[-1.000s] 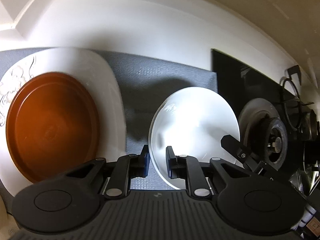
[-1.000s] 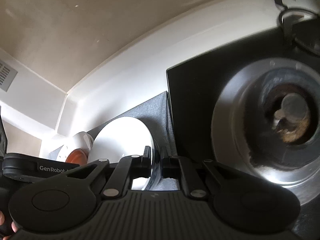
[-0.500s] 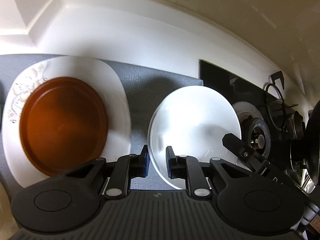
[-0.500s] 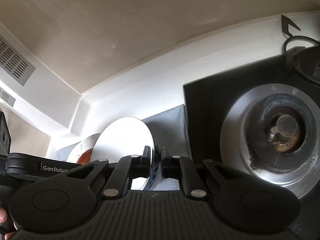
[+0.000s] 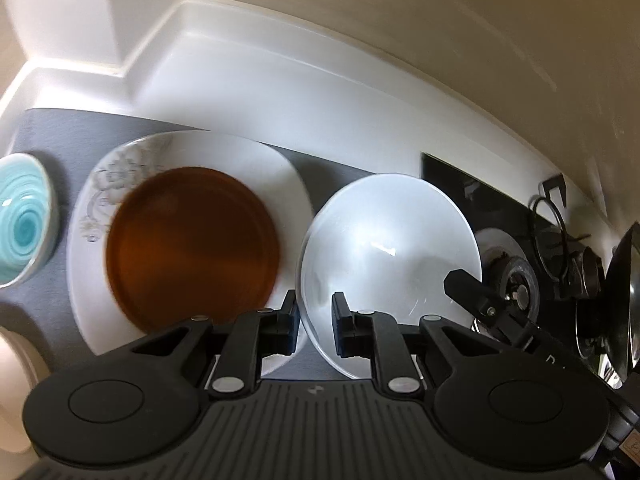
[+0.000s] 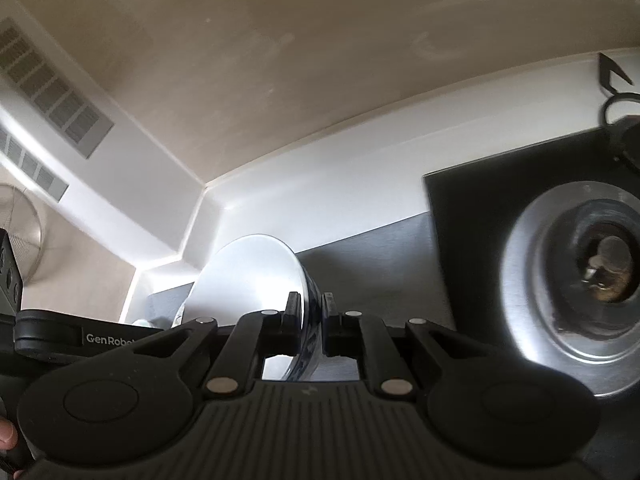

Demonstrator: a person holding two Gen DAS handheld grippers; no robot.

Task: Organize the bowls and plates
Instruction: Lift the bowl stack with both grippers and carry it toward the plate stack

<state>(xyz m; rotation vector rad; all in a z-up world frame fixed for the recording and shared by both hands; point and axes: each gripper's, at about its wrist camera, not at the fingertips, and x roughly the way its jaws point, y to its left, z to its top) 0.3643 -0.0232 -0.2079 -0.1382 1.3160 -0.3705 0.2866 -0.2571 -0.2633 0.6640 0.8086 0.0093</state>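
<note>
- Right now both my tongs are clamped on one white bowl [image 5: 390, 244]: my left gripper [image 5: 316, 320] has its rim between the pads at the bowl's 7 o'clock edge, and my right gripper [image 6: 308, 316] pinches the rim on the opposite side, its jaws nearly together on the thin wall.
- From the left wrist, the tip of my right gripper shows as a black finger lying over the bowl's rim at about 4 o'clock.
- Counting dishes in the left view: one white bowl in my grip, one brown plate [image 5: 192, 248], one large white plate [image 5: 256, 160] with a grey floral pattern under it, and one teal swirl bowl [image 5: 22, 224].
- That makes two plates, stacked, and two bowls, well apart.
- The brown plate lies on the white plate, at 9 o'clock from the held bowl; the teal bowl is further out at 9 o'clock, at the picture's edge.
- All the plates rest on one grey mat [image 5: 340, 168].
- One gas burner [image 6: 600, 268] sits at 3 o'clock from the bowl in the right view, on a black hob [image 6: 472, 208].
</note>
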